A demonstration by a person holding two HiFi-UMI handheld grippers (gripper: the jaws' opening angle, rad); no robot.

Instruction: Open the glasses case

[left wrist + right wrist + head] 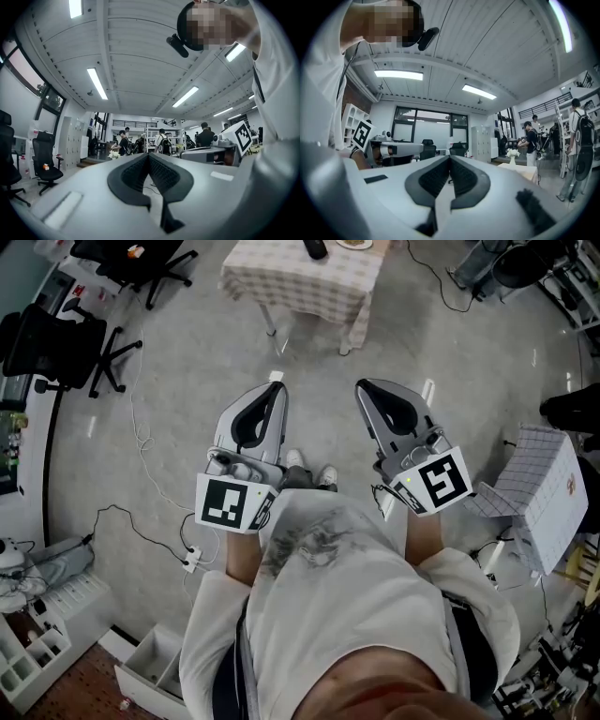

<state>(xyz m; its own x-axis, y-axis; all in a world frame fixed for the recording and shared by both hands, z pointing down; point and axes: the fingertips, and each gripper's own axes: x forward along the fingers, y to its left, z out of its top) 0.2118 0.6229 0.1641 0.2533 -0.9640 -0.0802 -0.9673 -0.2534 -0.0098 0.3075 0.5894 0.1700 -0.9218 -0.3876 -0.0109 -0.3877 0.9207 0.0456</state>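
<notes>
**Both grippers clenched and empty, table well ahead**

At the top edge of the head view, on the checkered table, lies a dark oblong object. It could be the glasses case, but I cannot tell from here. A plate sits near it, cut off by the frame.

Well apart from that table, close to the person's chest, the left gripper and the right gripper hang side by side. Both are level and point toward the table over the grey floor. In the left gripper view the pads are pressed together with nothing between them. The right gripper view shows the same: jaws closed on nothing.

The person's shoes peek out between the two grippers. Black office chairs stand at the left, a cable snakes across the floor, and a grid-patterned box sits at the right.
</notes>
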